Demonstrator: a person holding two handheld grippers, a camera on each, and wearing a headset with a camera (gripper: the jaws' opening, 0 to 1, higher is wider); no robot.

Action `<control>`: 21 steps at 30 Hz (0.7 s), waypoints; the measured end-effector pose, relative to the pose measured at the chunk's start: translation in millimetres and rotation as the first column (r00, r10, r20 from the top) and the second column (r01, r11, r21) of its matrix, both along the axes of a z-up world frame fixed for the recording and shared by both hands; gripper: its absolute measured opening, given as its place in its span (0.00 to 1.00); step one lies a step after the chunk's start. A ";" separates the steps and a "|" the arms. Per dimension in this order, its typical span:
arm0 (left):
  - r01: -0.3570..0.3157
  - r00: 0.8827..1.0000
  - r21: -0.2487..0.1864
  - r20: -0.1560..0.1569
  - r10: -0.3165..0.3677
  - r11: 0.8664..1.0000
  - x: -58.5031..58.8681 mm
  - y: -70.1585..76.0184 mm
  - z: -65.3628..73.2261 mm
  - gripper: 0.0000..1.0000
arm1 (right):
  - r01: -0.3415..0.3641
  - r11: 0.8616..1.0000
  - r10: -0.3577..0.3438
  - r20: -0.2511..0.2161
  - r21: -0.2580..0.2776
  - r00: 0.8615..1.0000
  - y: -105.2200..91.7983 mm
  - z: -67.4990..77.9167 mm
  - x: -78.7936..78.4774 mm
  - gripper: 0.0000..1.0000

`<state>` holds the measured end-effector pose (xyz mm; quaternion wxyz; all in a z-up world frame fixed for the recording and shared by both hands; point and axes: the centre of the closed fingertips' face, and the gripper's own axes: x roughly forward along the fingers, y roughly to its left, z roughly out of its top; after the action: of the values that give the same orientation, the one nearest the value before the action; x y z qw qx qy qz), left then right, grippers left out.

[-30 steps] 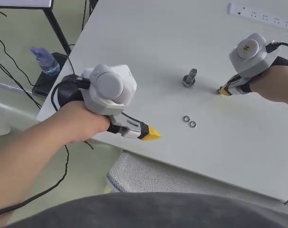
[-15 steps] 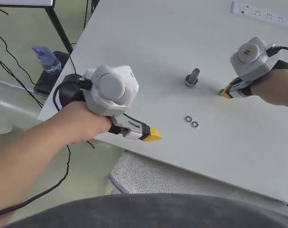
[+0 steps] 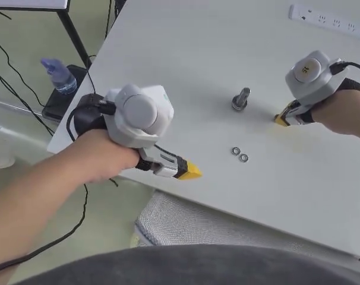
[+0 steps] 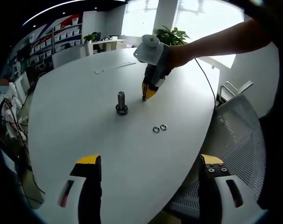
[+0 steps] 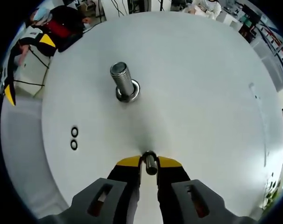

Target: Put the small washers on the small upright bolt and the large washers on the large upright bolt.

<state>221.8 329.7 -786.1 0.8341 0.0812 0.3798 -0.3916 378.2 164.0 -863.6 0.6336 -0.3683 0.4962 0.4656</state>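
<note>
A large bolt (image 3: 241,98) (image 5: 123,80) (image 4: 121,102) stands upright mid-table with a washer ring around its base. Two small washers (image 3: 239,154) (image 5: 74,138) (image 4: 159,128) lie side by side on the white table (image 3: 186,53), nearer to me than that bolt. To the bolt's right, my right gripper (image 3: 281,120) (image 5: 151,163) (image 4: 147,94) points down at the table, shut on a small metal bolt (image 5: 151,164) held between its yellow tips. At the near left edge, my left gripper (image 3: 189,171) (image 4: 150,161) hovers open, with nothing between its fingers.
A white power strip (image 3: 331,21) lies at the table's far right. Left of the table are a spray bottle (image 3: 58,76), a dark stand and cables. A grey mesh chair (image 3: 186,222) sits under the near table edge.
The right gripper's body has leaned slightly to the left while its tips stay on the same spot. The left gripper has barely moved.
</note>
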 end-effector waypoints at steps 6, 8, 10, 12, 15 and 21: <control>0.000 1.000 -0.001 -0.003 0.000 1.000 -1.2 -0.5 -0.3 0.84 | 0.008 1.000 -0.008 -0.003 0.000 1.000 -0.4 -2.0 2.9 0.13; 0.004 1.000 0.002 -0.002 -0.004 1.000 -2.1 -0.5 -0.7 0.84 | 0.010 1.000 -0.010 -0.003 0.000 1.000 -0.1 -1.5 2.2 0.13; 0.003 1.000 0.000 -0.004 -0.003 1.000 -2.8 -0.9 -0.7 0.84 | 0.008 1.000 -0.008 -0.002 -0.002 1.000 0.2 -1.1 1.6 0.13; 0.001 1.000 0.000 -0.003 -0.001 1.000 -2.9 -0.7 -0.8 0.84 | 0.004 1.000 -0.004 -0.001 -0.001 1.000 0.6 -0.9 1.7 0.13; -0.001 1.000 -0.002 -0.004 0.001 1.000 -3.4 -0.8 -1.0 0.83 | 0.007 1.000 -0.007 -0.001 0.001 1.000 0.4 -2.0 3.0 0.14; 0.002 1.000 -0.002 -0.006 -0.002 1.000 -4.7 -2.1 -1.3 0.83 | -0.003 1.000 0.003 0.001 0.003 1.000 1.9 -4.1 5.8 0.16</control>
<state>217.2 327.6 -787.5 0.8327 0.0796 0.3818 -0.3932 384.0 165.9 -867.7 0.6336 -0.3682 0.4947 0.4671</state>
